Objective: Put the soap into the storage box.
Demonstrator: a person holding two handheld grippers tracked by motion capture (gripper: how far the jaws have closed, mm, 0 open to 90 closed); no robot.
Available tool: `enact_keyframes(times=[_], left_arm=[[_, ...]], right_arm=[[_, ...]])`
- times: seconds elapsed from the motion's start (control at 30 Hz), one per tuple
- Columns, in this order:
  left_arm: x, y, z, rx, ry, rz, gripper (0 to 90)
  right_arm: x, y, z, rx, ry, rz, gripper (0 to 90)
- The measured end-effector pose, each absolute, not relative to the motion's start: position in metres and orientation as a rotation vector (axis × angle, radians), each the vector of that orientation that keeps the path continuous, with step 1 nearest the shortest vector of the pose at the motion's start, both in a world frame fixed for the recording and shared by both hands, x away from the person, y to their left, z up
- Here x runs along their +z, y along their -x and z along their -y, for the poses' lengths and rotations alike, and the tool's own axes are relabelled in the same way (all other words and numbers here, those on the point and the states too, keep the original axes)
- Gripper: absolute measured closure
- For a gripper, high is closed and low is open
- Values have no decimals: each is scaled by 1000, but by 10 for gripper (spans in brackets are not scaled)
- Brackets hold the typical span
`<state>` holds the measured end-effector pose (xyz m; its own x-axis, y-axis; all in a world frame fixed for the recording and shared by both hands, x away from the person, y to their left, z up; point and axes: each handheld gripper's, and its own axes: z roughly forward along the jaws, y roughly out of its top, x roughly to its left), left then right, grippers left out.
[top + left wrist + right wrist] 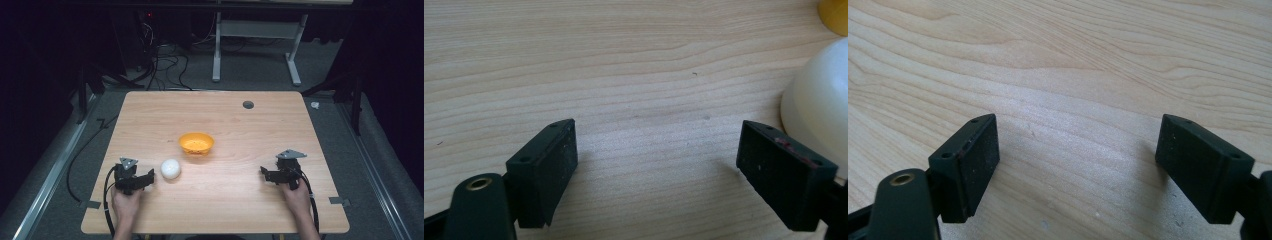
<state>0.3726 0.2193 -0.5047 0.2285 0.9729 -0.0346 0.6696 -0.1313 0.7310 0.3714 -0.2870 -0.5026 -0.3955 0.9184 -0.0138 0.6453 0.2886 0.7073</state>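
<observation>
Left claw [148, 178] gaped empty beside white bowl [170, 169] near table's front edge; bowl likely light, slippery: grip rim.

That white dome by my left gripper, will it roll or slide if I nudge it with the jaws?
The white dome looks like an upturned bowl with its rim flat on the table, so it would probably slide rather than roll. Its smooth, curved wall may let the left gripper, open beside it, slip off. It looks like thin plastic, likely light.
</observation>
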Motion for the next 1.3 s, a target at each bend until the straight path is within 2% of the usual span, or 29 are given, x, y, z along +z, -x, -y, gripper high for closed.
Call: enact_keyframes(times=[0.73, 1.3], left_arm=[[-482, -351, -226, 600, -1832, -1425, 177], [-469, -333, -214, 599, -1856, -1336, 156]], right_arm=[[-503, -371, 287, 876, -1403, -2141, 184], [-503, -371, 287, 875, -1402, -2143, 182]])
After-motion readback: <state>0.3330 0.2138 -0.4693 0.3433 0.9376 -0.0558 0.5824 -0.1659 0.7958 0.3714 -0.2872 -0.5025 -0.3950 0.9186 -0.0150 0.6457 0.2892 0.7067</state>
